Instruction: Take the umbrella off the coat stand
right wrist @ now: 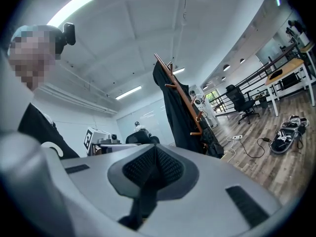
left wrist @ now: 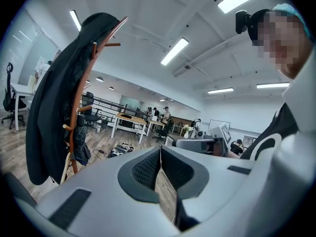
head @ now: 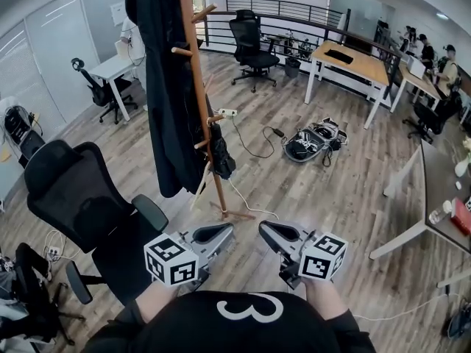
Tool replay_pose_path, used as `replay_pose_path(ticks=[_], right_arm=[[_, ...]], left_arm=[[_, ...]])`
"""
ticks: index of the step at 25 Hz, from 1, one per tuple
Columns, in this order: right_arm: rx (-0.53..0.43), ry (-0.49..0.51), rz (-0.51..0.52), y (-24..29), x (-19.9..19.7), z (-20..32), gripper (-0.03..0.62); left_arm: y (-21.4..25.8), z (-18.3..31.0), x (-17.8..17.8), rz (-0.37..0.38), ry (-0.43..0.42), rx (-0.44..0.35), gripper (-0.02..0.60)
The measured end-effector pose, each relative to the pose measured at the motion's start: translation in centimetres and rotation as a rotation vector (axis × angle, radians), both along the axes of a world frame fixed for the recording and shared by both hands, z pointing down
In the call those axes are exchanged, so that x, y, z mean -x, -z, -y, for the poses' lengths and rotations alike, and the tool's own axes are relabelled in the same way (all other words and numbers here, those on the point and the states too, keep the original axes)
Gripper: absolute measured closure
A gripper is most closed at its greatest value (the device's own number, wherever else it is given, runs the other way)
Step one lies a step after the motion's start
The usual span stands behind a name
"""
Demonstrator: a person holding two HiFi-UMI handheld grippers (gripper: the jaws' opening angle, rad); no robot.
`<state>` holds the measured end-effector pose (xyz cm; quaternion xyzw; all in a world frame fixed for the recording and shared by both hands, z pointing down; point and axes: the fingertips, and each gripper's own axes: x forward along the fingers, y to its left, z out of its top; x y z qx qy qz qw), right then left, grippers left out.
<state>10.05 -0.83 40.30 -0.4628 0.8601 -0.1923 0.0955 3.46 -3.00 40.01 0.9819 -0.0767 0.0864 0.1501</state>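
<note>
Both are held close before the chest, roughly level. The left gripper at seven o'clock points toward two. The right gripper at five o'clock points toward ten. Their tips are near but apart, jaws closed and empty.

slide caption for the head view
Left gripper and right gripper, both shut, face the coat stand and umbrella.

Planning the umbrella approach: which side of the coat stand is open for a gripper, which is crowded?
Open: bare floor right of the coat stand, between umbrella and bag, crossed only by cables. Crowded: left, where the black coat drapes the pole and the office chair stands close.
</note>
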Motion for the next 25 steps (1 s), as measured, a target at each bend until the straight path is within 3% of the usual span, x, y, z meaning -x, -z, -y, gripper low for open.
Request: replay_pose_path(ticks=[12,25], right_arm=[[0.018,-0.036,0.006,-1.1,-2.2,4.6,0.568],[0.055,-0.038,0.015,-2.0,-4.2,14.7,0.568]], left_arm=[[-0.8,5.2,-2.9,-0.008,-0.025,0.018,0.561],[-1.9,15.9,-4.5,-0.019,-0.001,0.060,0.561]])
